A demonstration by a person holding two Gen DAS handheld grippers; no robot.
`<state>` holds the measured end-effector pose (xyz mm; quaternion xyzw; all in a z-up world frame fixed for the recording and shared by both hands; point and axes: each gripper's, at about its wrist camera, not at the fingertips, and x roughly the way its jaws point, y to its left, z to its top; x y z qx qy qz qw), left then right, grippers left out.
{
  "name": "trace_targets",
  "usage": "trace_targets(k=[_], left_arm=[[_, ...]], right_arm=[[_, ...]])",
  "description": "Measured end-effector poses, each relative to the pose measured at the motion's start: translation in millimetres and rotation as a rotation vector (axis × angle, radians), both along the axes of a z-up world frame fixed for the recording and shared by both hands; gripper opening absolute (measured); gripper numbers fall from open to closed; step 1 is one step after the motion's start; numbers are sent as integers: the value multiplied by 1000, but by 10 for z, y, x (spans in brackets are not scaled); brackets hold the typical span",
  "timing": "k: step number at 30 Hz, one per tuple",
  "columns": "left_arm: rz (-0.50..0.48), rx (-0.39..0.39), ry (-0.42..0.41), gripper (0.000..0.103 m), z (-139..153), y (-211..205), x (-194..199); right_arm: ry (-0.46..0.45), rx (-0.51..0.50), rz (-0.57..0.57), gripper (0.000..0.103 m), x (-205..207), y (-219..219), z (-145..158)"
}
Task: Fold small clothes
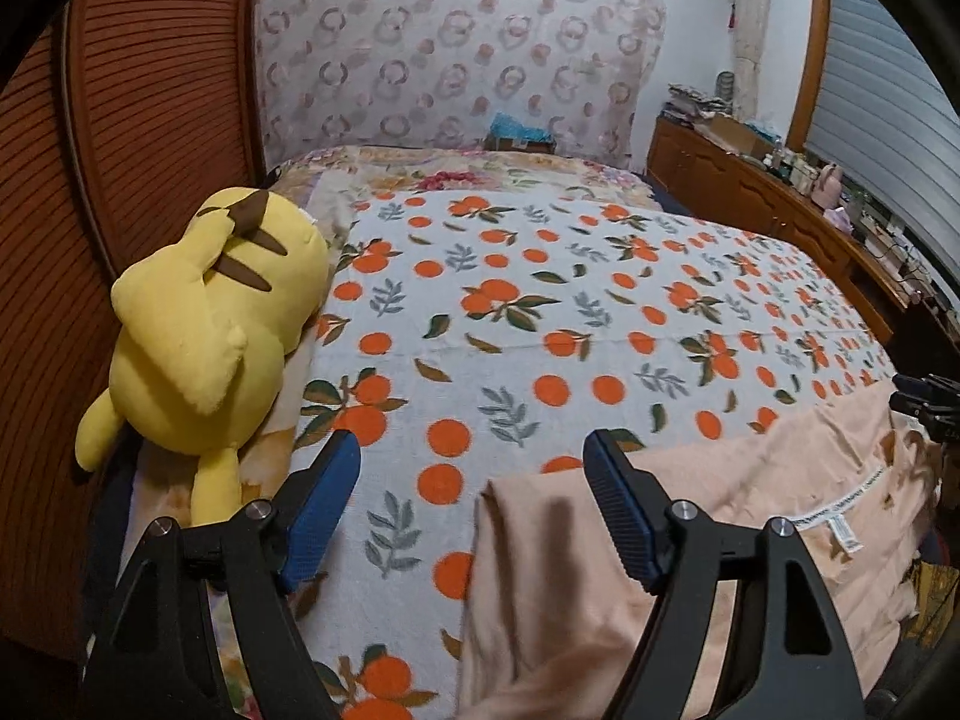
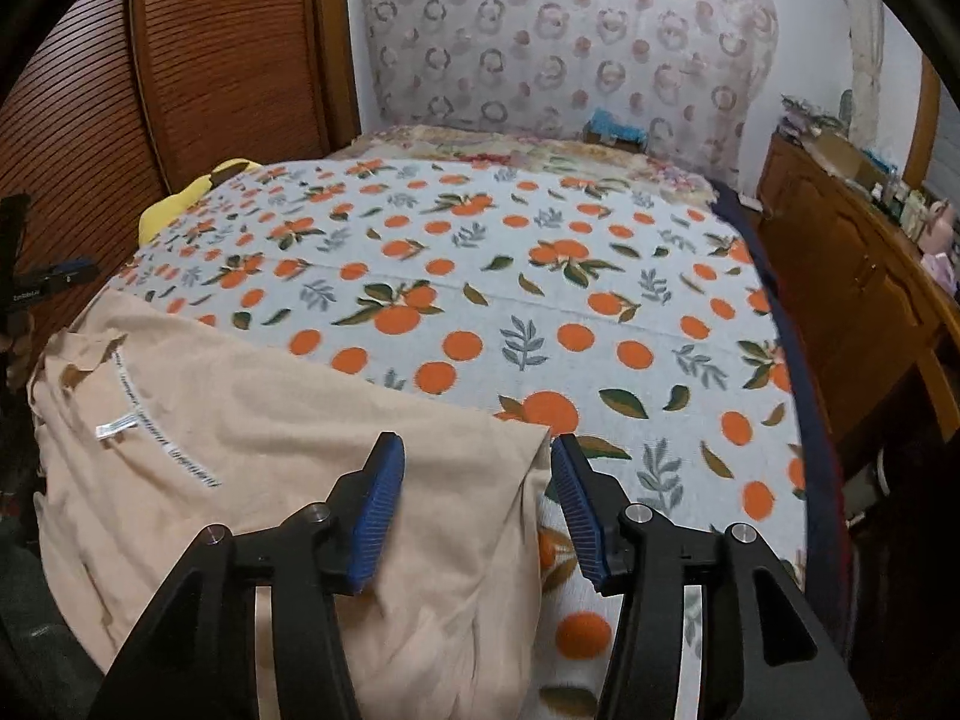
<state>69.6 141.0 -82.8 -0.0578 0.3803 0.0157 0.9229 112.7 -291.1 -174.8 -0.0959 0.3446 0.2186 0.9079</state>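
A peach garment with a white care label lies flat on the orange-print blanket at the bed's near edge. My left gripper hovers over the garment's left edge. Its blue pads stand wide apart and touch no cloth. My right gripper is over the garment's right corner. Its jaws are also apart, with the cloth's edge lying under the gap and not pinched. In each view, part of the other gripper shows at the frame's edge.
A yellow plush toy lies on the bed's left side against a slatted wooden door. A wooden cabinet with clutter on top runs along the right. A patterned curtain hangs behind the bed.
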Motion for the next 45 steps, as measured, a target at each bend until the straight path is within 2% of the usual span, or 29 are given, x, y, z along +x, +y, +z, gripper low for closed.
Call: trace_targets(k=[5,7,10,14,16,17,19,20,22,23,25,28,30,36,40,45], left_arm=[[-43,-26,13,77,-63,23,19],[-65,-41,39,64,-108,15,39],[-108,-104,91,52,-221,5,55],[-132,-86,107,45,-268,-78,28],[-148,-97,115,32,-272,-94,28],[-163,-105,119,31,-275,-112,24],[-174,-93,119,27,-269,-144,7],[-180,-101,121,22,-267,-144,1],[-195,-128,121,8,-257,-156,-17],[-202,-131,117,8,-247,-167,-29],[-183,-118,69,6,-158,-189,-83],[-173,-164,-24,6,108,-200,-230],[-190,-162,-90,5,339,-266,-365],[-245,-151,-248,5,977,-431,-649],[-256,-150,-382,5,1464,-427,-879],[-244,-129,-507,5,1967,-395,-1022]], right_arm=[[46,30,-20,53,164,-44,-83],[60,31,-20,53,186,-40,-115],[60,28,-20,53,215,-34,-135],[63,14,-15,53,227,-7,-132],[65,6,-5,53,240,15,-132],[65,4,-2,52,246,19,-132],[61,8,7,40,247,30,-134],[60,15,15,35,235,48,-137],[64,28,39,15,208,80,-149],[65,34,49,14,191,98,-156],[58,36,51,11,157,112,-162],[64,118,64,9,95,33,-107],[21,143,67,9,-30,-22,4],[-150,237,79,8,-514,-264,609],[-267,263,80,8,-830,-463,1055],[-420,270,69,8,-1174,-684,1592]])
